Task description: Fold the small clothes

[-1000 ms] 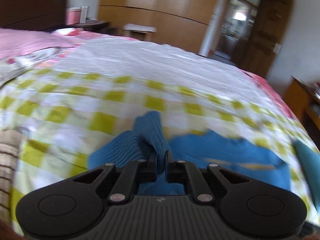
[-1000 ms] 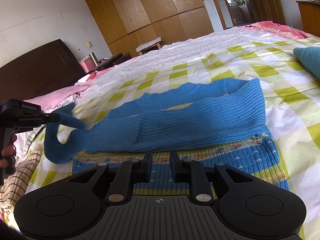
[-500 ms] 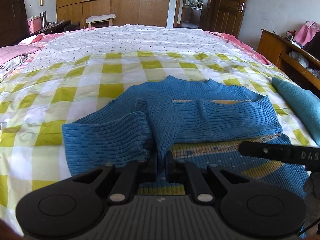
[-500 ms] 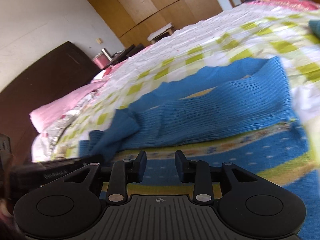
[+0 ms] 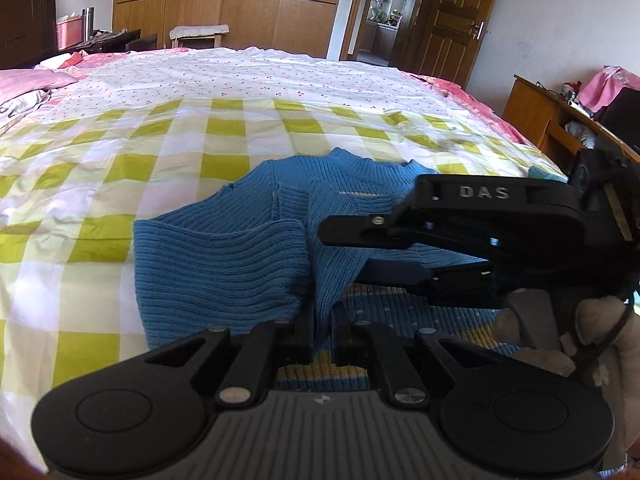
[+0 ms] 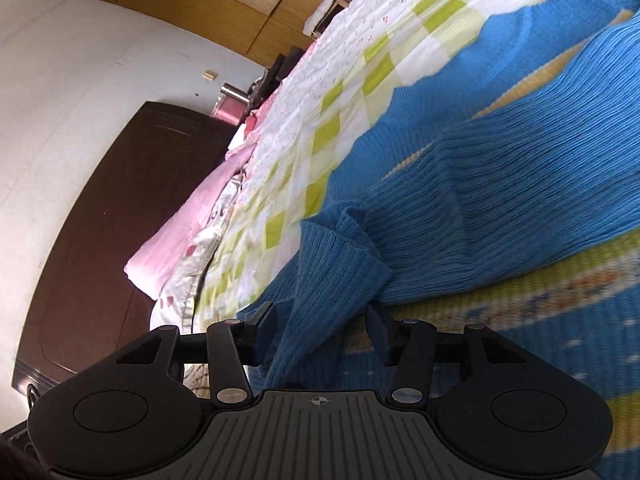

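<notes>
Right claw opened astride sweater's sleeve edge.

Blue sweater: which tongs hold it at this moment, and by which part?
The left tongs are shut on the blue sweater, pinching its folded-over sleeve end. The right tongs have just been opening; the sleeve lies between them, ungripped.

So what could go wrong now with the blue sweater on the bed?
1. The left gripper pinches only a thin fold of the blue ribbed knitted sweater; a tug could pull it free.
2. The right gripper, whose jaws have just been opening, has that sleeve between them without pressing; closing now might catch extra layers and bunch the fold.
3. The grippers are close together and could bump.
</notes>
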